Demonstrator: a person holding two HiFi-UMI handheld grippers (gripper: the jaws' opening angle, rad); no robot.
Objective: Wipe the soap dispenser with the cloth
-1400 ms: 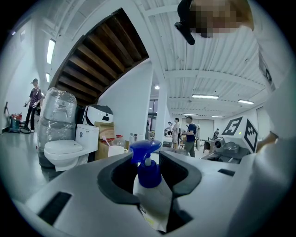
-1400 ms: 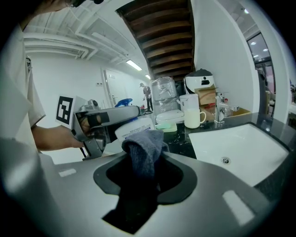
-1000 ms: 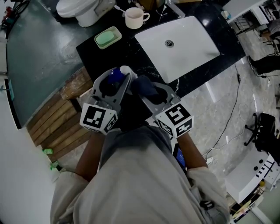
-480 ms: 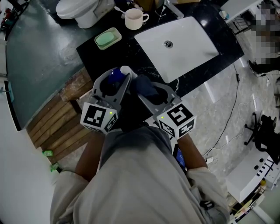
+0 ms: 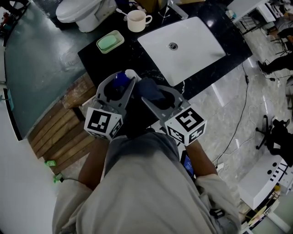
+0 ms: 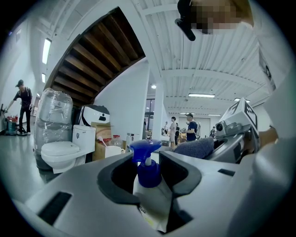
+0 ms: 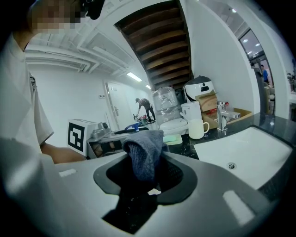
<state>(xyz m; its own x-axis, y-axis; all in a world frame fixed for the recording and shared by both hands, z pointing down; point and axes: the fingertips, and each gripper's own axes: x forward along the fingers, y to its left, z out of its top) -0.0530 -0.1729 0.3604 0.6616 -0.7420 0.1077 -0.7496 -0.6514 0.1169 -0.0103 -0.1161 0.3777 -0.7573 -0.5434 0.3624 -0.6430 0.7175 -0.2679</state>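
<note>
Gripping is confirmed at both claws. The left claw (image 5: pixel 118 87) is clamped on a white plastic soap dispenser (image 6: pixel 155 199) with a blue pump head, the bottle standing upright between the jaws. The right claw (image 5: pixel 155 93) is closed on a bunched grey-blue terry cloth (image 7: pixel 144 155), which sticks up out of the jaws.

Landmark: the white rectangular sink basin (image 5: pixel 197 45) set in the black glossy worktop (image 5: pixel 121 61). Both claws sit off the sink's near left corner, on the person's side, with the left claw the farther from it. The cloth lies just beside the soap dispenser, on its sink side; contact cannot be confirmed.

Left of the sink rest a pale green soap dish (image 5: pixel 110 42) and a cream ceramic mug (image 5: pixel 137 20). A white toilet (image 5: pixel 80 11) stands farther left of the sink, past the mug.
</note>
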